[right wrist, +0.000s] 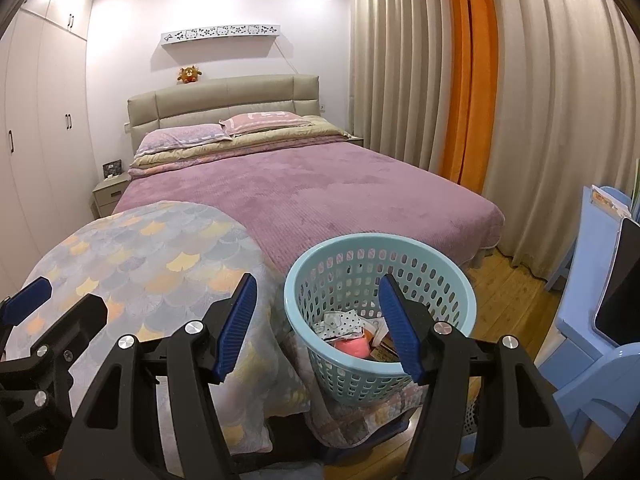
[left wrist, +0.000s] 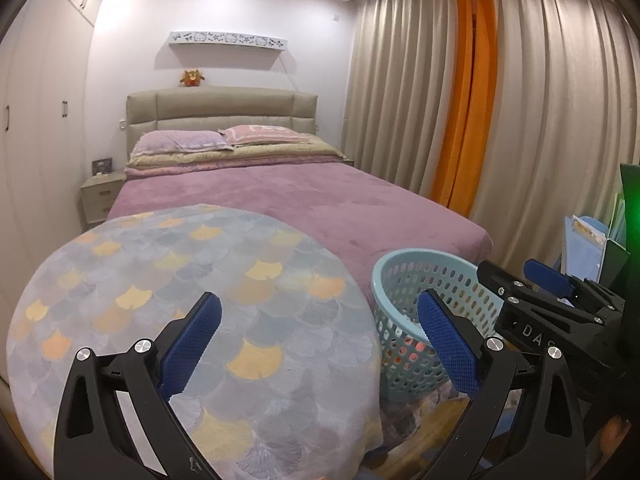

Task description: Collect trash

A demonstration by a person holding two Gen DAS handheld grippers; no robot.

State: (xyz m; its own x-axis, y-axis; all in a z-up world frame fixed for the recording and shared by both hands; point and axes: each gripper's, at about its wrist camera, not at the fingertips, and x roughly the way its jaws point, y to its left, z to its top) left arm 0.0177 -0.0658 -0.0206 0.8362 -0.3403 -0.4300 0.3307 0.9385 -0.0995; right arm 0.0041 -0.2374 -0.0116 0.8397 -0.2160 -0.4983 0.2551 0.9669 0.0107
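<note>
A light blue perforated basket (right wrist: 378, 292) stands right of a round table under a scale-patterned cloth (left wrist: 192, 304). It holds trash: crumpled white printed paper (right wrist: 340, 322), a pink item (right wrist: 354, 346) and brown scraps. The basket also shows in the left wrist view (left wrist: 420, 312). My left gripper (left wrist: 320, 344) is open and empty above the table's right part. My right gripper (right wrist: 320, 324) is open and empty, its right finger (right wrist: 400, 332) over the basket's mouth. The right gripper shows in the left wrist view (left wrist: 520, 280), and the left gripper's fingertip (right wrist: 28, 300) shows in the right wrist view.
A bed with a purple blanket (right wrist: 320, 192) lies behind the table. Beige and orange curtains (right wrist: 472, 80) hang on the right. A light blue chair and desk (right wrist: 592, 304) stand at the right edge. White wardrobes (right wrist: 36, 120) line the left wall. Wood floor (right wrist: 508, 288) shows beside the basket.
</note>
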